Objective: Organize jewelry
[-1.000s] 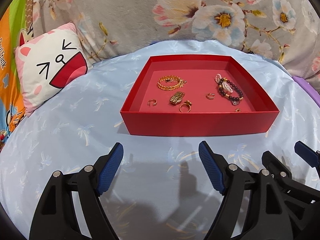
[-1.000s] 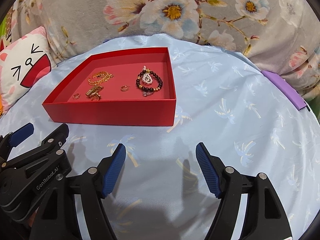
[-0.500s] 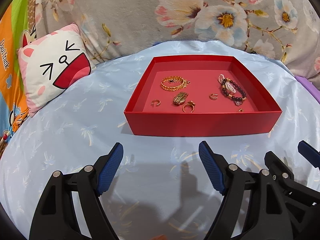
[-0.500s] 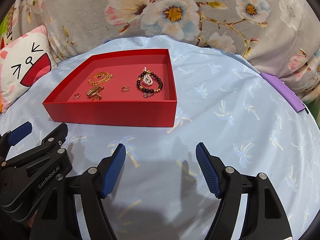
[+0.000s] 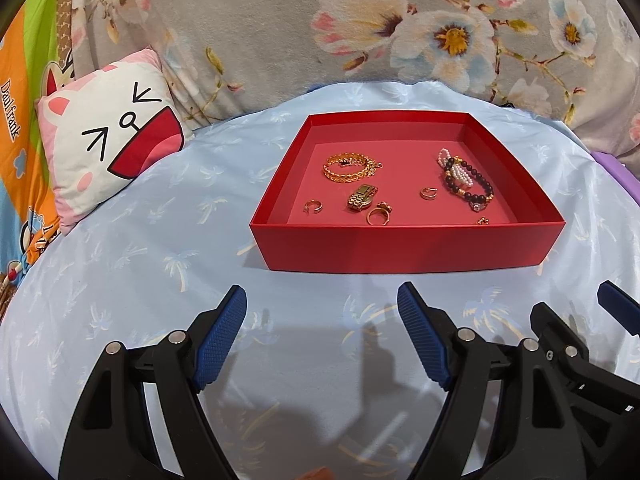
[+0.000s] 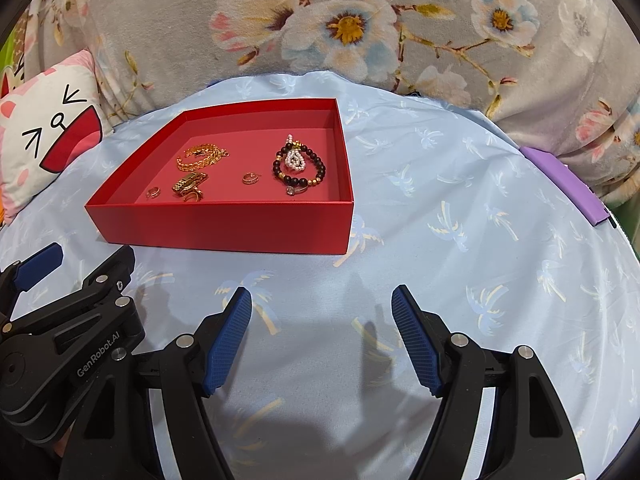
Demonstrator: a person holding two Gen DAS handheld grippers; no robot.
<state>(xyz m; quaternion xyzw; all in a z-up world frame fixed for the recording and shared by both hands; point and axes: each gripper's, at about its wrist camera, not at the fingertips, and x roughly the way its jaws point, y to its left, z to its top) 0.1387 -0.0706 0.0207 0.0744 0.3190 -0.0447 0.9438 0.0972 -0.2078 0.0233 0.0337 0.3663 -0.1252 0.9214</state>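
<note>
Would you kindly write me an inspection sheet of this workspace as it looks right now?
Surface: light blue palm-print cloth, wrinkled.
Job's things: red tray holding a gold chain bracelet, gold watch, dark bead bracelet overlapping a pearl bracelet, and several small rings.
Clutter: cat-face pillow left of the tray; purple item at the right edge.
Grippers: left gripper and right gripper both open, empty, short of the tray.
Cables: nothing seen.
Surroundings: grey floral blanket behind.
</note>
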